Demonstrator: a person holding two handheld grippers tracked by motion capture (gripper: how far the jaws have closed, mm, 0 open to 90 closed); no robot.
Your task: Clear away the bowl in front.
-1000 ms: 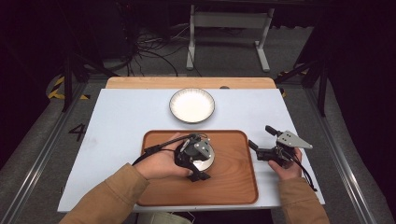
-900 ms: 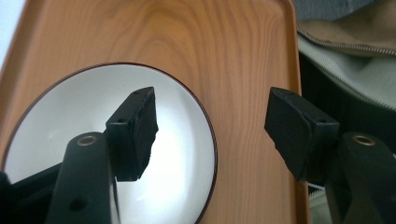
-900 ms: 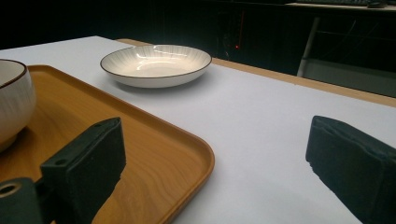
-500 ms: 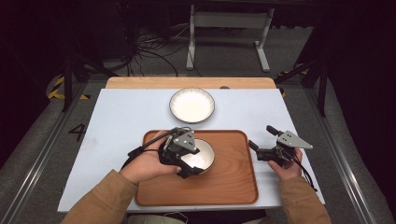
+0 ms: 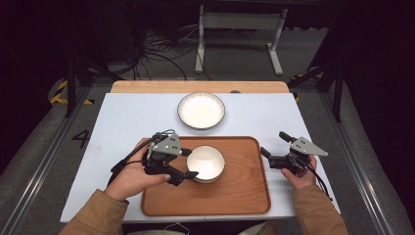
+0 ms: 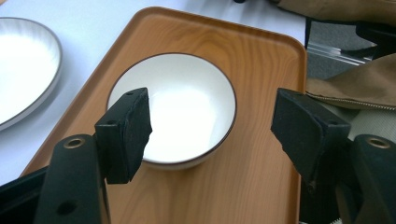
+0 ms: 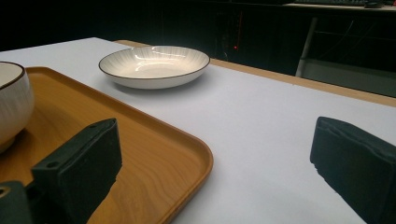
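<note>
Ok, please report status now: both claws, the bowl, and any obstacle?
Left claw open, beside bowl on tray, not gripping. Right claw open at tray's right edge, holding nothing. Plate apart, beyond the tray.

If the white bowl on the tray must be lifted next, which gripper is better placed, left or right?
The left gripper, likely. It is open right beside the bowl on the tray, one jaw over the rim. The right gripper is open at the tray's right edge, away from the bowl.

Beyond the far edge of the white table [image 5: 127,122], a pale metal stand [image 5: 240,20] on grey floor. Off the table's far left corner, tangled black cables [image 5: 156,56] and yellow-black tape [image 5: 59,90].
</note>
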